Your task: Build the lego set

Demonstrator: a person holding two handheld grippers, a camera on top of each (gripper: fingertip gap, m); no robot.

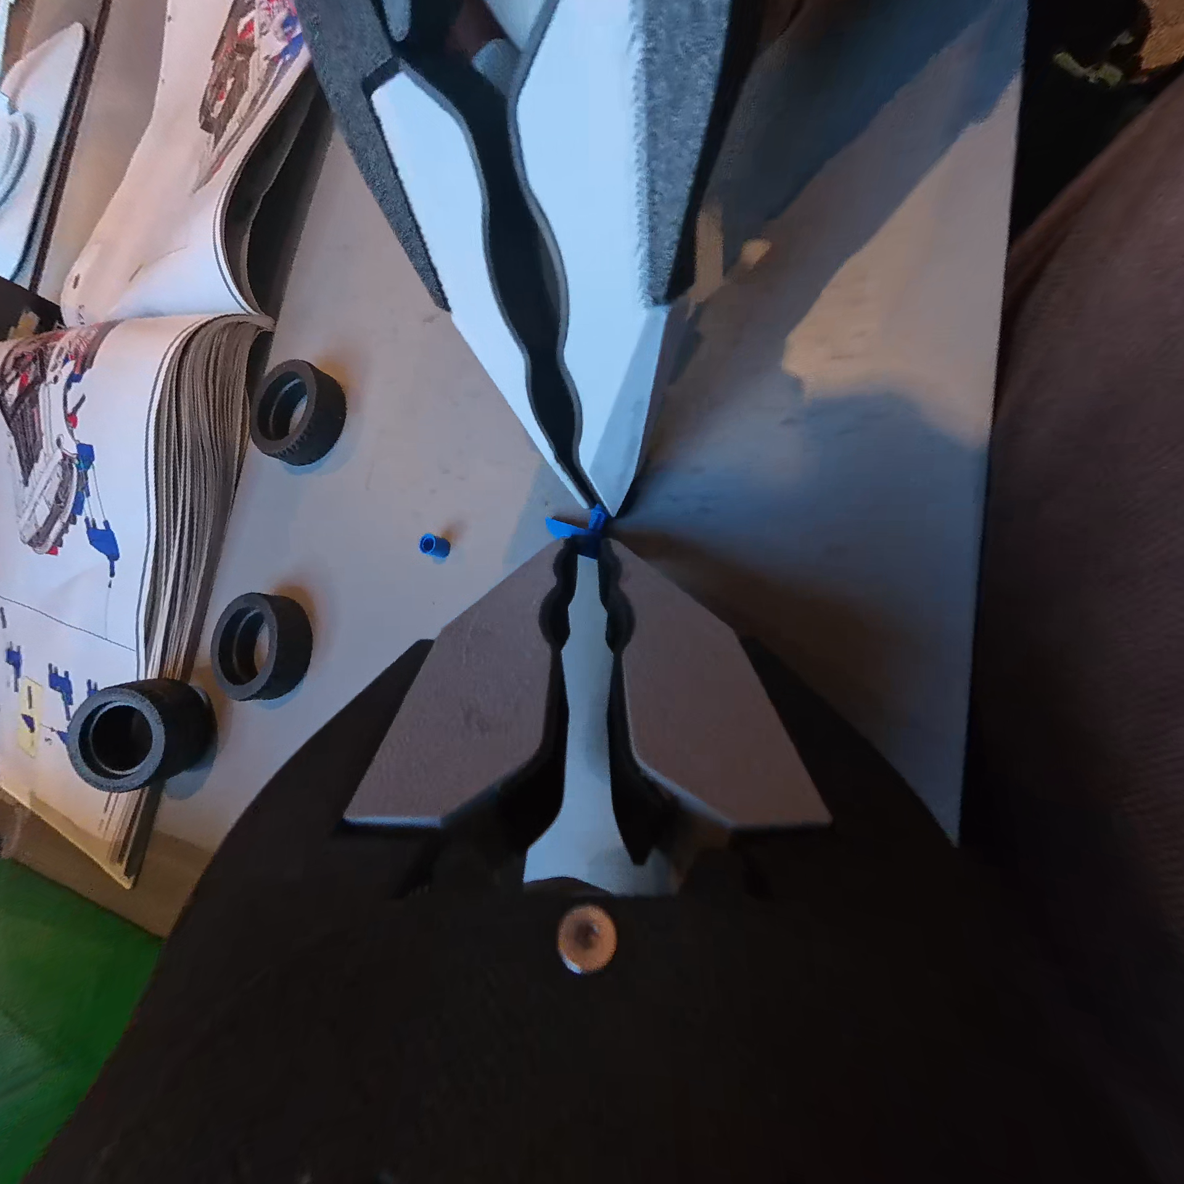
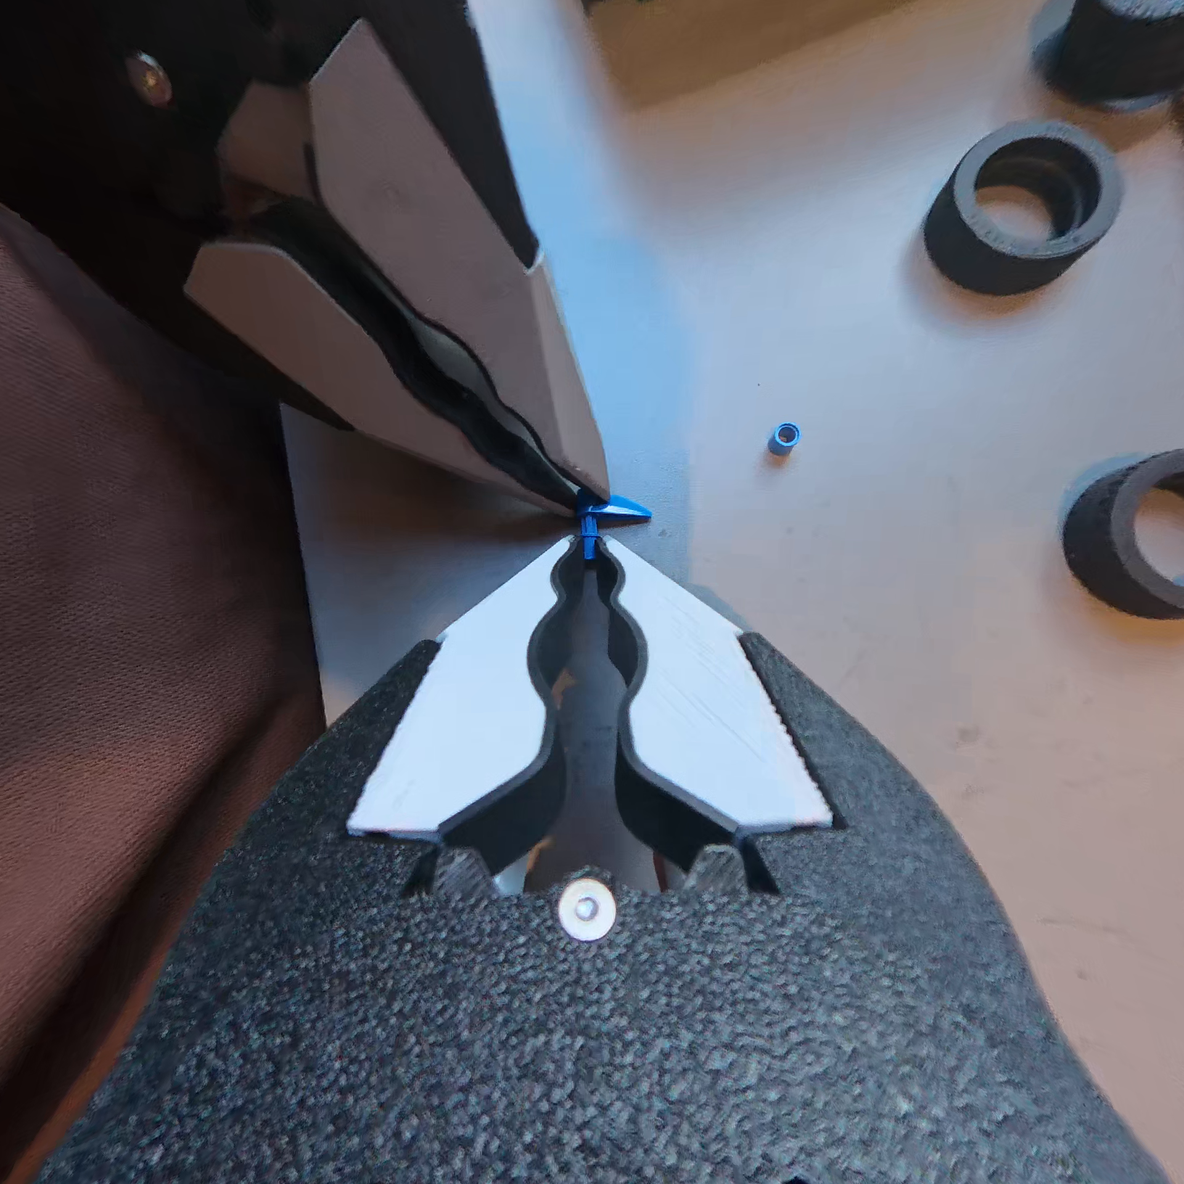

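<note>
Left wrist view, left to right: open instruction booklet (image 1: pixel 96 512) at the far left of the pale table (image 1: pixel 397 359). Beside its page edges, three black rubber tyres (image 1: pixel 296 411) (image 1: pixel 259 646) (image 1: pixel 138 737), the lowest resting partly on the booklet. Further right, alone on the table, a small blue tube piece (image 1: pixel 434 545). At centre, left tongs (image 1: pixel 584 546) from below, tips nearly together, pinched on a tiny blue lego part (image 1: pixel 580 526). From above, right tongs (image 1: pixel 599 503), tips closed to a point on the same part. Brown fabric at the far right.

Right wrist view, left to right: brown fabric, then left tongs (image 2: pixel 586 500) slanting down from upper left, tips closed on the blue lego part (image 2: pixel 608 509). Directly below, right tongs (image 2: pixel 588 544), only a narrow gap between tips, clamped on the part's thin blue stem. Both tongs meeting tip to tip, part held just above the table (image 2: pixel 833 641). Further right, the blue tube piece (image 2: pixel 783 439), then two tyres (image 2: pixel 1022 205) (image 2: pixel 1127 535), a third cut off at the top corner.
</note>
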